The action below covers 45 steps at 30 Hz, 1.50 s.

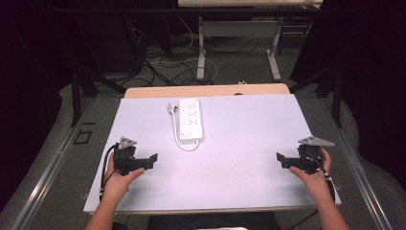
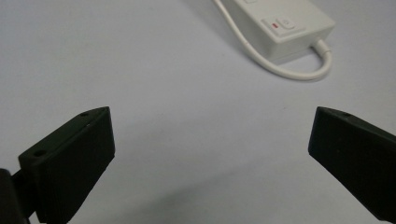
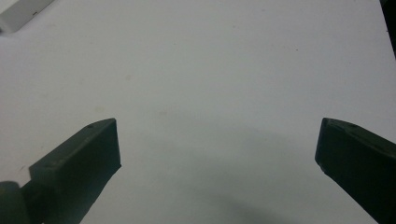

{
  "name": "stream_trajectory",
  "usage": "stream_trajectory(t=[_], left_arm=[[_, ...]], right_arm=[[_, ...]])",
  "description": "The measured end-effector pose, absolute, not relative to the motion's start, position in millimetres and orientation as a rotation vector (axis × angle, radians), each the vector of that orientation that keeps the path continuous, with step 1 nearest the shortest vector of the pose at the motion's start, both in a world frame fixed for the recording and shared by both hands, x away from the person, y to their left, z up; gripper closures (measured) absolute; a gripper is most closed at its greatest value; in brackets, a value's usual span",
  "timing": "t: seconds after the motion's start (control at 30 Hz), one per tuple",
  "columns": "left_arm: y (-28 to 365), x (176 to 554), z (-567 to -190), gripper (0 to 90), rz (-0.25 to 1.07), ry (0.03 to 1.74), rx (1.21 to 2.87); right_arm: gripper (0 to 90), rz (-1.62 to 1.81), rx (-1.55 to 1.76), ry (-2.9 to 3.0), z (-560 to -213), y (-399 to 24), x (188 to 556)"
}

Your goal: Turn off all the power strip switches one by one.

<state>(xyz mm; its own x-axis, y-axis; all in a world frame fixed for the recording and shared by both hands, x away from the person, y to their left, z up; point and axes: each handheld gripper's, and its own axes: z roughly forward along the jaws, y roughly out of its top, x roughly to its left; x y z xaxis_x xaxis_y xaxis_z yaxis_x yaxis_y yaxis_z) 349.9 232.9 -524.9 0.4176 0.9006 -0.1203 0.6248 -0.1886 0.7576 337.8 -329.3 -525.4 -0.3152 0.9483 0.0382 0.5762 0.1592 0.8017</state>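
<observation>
power strip: white power strip lies flat on the bench, far-centre, a bit left of the middle. nearest thing to my tools, so that's what i'm watching.
long axis: runs near-to-far in the high view, w/ a slight lean; short side faces me.
which way it points: switch end toward me. in the left tool view i see the switch w/ a red mark on that near end.
cord: white cord leaves the near end, loops round in a u just beside the strip, then runs back along its left side to the plug at the far-left corner. plug lies on the bench, just beside the strip.
left tool: left tool sits low at the near-left of the bench, in my left hand. jaws stand wide apart, nothing betw. them but bare bench. aimed toward the middle; strip's near end is ahead and to the right in its own view, well apart from the jaws.
right tool: right tool at the near-right, in my right hand. jaws also spread wide, bare bench betw. them. a corner of the strip shows far off at top left of its view.
contact: neither tool touches strip or cord.
</observation>
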Motion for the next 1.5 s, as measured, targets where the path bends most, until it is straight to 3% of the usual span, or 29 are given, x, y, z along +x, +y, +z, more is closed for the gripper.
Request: stream_trajectory(t=[0.5, 0.93, 1.5], left_arm=[[218, 348, -504, 6.1, 0.453, 1.255, 1.929], [208, 361, -486, 19.4, 0.483, 1.208, 1.961], [189, 389, -466, 23.5, 0.507, 1.198, 1.963]], right_arm=[[0.0, 1.004, 1.345, 2.067, -508, -311, 327], [0.8, 1.0, 1.34, 2.096, -507, -308, 327], [1.0, 1.014, 1.363, 2.089, -510, -310, 328]])
